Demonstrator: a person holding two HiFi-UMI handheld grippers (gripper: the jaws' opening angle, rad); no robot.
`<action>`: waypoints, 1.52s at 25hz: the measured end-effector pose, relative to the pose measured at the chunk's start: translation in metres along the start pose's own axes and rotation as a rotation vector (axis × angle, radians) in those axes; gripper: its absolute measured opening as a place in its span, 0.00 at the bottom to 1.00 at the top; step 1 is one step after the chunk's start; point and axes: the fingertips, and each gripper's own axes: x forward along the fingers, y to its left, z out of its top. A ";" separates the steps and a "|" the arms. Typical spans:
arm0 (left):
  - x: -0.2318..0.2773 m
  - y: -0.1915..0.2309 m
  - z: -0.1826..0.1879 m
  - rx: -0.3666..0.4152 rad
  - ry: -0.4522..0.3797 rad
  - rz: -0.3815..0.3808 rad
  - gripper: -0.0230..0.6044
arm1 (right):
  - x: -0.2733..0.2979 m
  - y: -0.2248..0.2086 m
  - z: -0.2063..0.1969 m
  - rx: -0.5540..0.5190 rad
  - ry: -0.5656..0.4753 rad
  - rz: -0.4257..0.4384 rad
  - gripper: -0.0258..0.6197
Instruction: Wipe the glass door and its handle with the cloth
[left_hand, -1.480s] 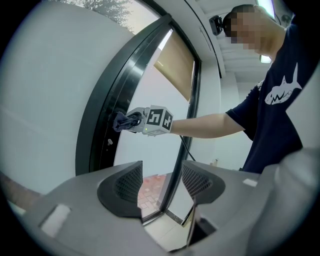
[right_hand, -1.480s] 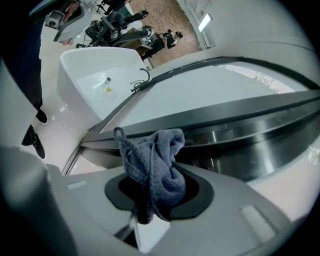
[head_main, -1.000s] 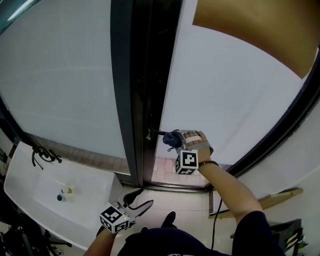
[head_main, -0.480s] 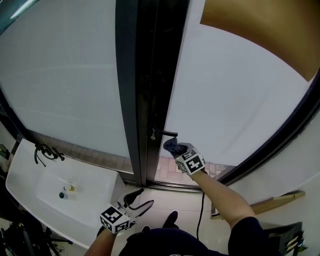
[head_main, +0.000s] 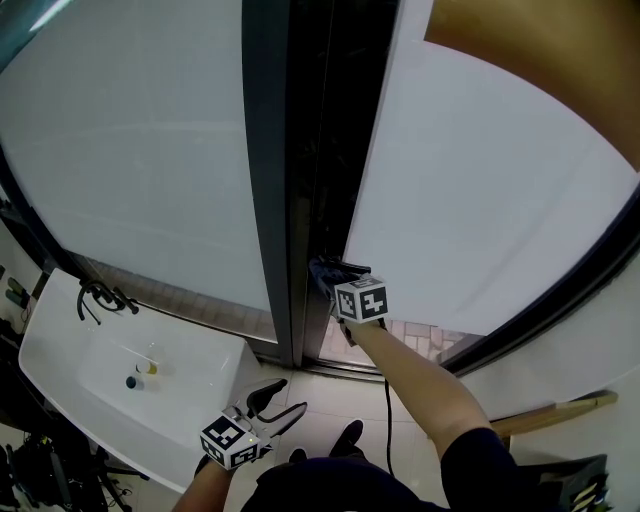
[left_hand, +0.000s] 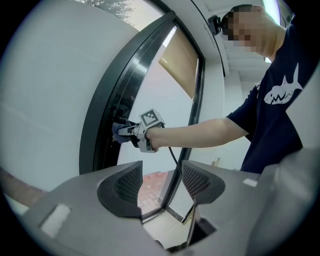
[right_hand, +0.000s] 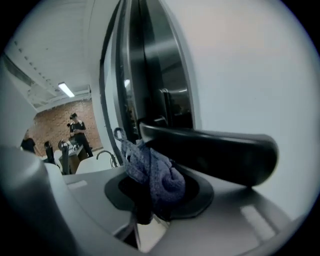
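Right gripper (right_hand: 156, 186), we note, is clamped on the blue cloth (right_hand: 150, 167), which lies against the black handle (right_hand: 215, 149) of the door (head_main: 480, 200), mid-frame in the head view. Left gripper (head_main: 281, 398) hangs at lower left, jaws wide, nothing between them.

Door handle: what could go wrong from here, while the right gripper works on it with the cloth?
1. The cloth is bunched in the right gripper and sits against the handle. A hard rub might pull it out of the fingers.
2. The handle looks like a lever, so strong pressure could turn it and perhaps move the glass door.
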 end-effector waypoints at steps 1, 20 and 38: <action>-0.001 0.001 0.001 -0.002 0.004 0.006 0.42 | 0.005 -0.001 0.004 0.042 -0.015 -0.004 0.23; 0.010 0.007 0.000 -0.004 0.014 -0.004 0.42 | 0.002 -0.047 -0.031 -0.004 0.152 -0.115 0.23; 0.008 0.012 -0.002 0.000 0.022 0.015 0.42 | 0.008 -0.038 -0.018 0.043 0.070 -0.063 0.23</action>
